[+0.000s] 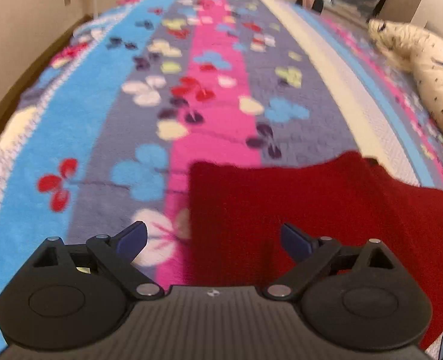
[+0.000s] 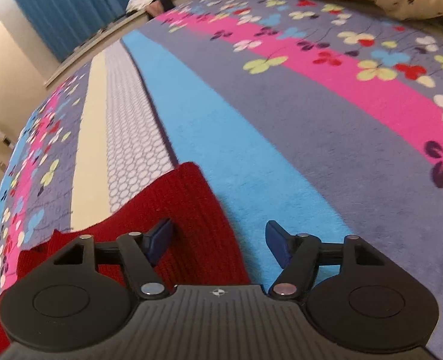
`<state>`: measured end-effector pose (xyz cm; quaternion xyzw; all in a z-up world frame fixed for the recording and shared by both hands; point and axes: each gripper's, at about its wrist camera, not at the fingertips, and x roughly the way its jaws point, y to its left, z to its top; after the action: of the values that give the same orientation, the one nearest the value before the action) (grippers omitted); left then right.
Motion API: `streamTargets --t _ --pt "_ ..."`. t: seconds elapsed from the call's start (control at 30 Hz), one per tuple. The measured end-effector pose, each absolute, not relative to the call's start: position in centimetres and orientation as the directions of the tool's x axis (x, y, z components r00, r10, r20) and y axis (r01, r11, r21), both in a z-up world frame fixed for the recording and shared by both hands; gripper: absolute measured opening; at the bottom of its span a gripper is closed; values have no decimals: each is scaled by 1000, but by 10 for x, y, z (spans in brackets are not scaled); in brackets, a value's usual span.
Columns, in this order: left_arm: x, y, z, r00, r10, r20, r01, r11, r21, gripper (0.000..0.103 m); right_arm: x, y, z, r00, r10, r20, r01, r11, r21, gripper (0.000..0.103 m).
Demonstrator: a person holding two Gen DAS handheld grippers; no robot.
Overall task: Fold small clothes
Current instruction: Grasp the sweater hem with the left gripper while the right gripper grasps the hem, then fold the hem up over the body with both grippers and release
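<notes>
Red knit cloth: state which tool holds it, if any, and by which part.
Neither. The left tool and right tool both stand open above the red knit cloth, each with one side edge between its fingers but no pad pressing on it.

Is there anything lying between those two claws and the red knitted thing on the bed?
Nothing visible. The red cloth lies flat on the blanket, right under the open left gripper and right gripper.
</notes>
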<state>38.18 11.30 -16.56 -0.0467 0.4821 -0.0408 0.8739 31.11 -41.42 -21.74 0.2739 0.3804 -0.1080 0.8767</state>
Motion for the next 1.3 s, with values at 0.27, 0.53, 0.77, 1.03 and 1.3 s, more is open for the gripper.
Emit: streamTargets --t 0.27,0.53,0.77,1.03,1.3 --pt "362 127 -136 611 -124 -782 -23 985 -174 12 290 -405 -165 780 -10 -625 343 843 415 11" --pt "387 119 -175 552 -54 -832 -50 994 -98 48 323 -411 -229 649 -83 -756 483 813 325 24" --pt "308 151 -146 584 -111 -804 -64 981 -181 99 232 -423 -198 690 -44 -722 475 780 407 70" --pt "235 142 -172 483 -163 -860 -66 973 -221 86 158 -375 -225 631 21 -776 436 817 377 76" --pt "204 152 -165 486 -160 -859 -76 972 -224 13 150 -373 -201 670 -9 -743 396 850 347 18"
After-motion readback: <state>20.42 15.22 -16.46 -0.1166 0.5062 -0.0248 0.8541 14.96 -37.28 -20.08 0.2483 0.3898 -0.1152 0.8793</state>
